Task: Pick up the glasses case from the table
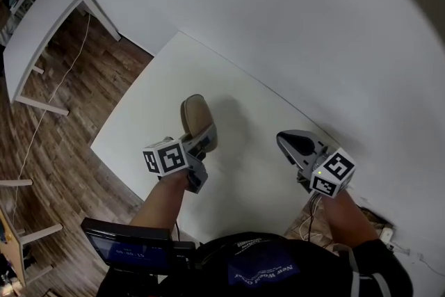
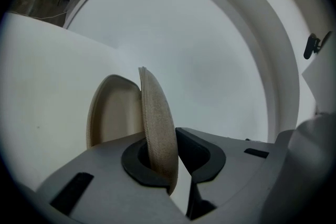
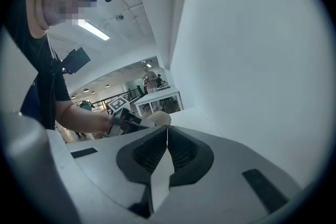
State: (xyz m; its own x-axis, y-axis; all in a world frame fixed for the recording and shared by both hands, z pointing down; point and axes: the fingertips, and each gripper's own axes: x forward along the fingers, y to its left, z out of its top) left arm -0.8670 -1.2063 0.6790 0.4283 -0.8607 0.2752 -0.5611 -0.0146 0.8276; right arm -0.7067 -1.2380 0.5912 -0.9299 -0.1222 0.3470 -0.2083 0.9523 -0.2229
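Glasses case near end hidden behind left gripper; side table cut off.

White side table on wood floor, white wall

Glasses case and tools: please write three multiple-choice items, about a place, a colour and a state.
1. Where is the glasses case? A. between the left tool's jaws B. in a drawer C. on a chair
2. Its colour? A. black B. tan C. red
3. The right tool's jaws? A. wide apart B. gripping a cable C. together, empty
Answers: 1 A, one half sits pinched there; 2 B, tan fabric shows; 3 C, they meet, nothing between.
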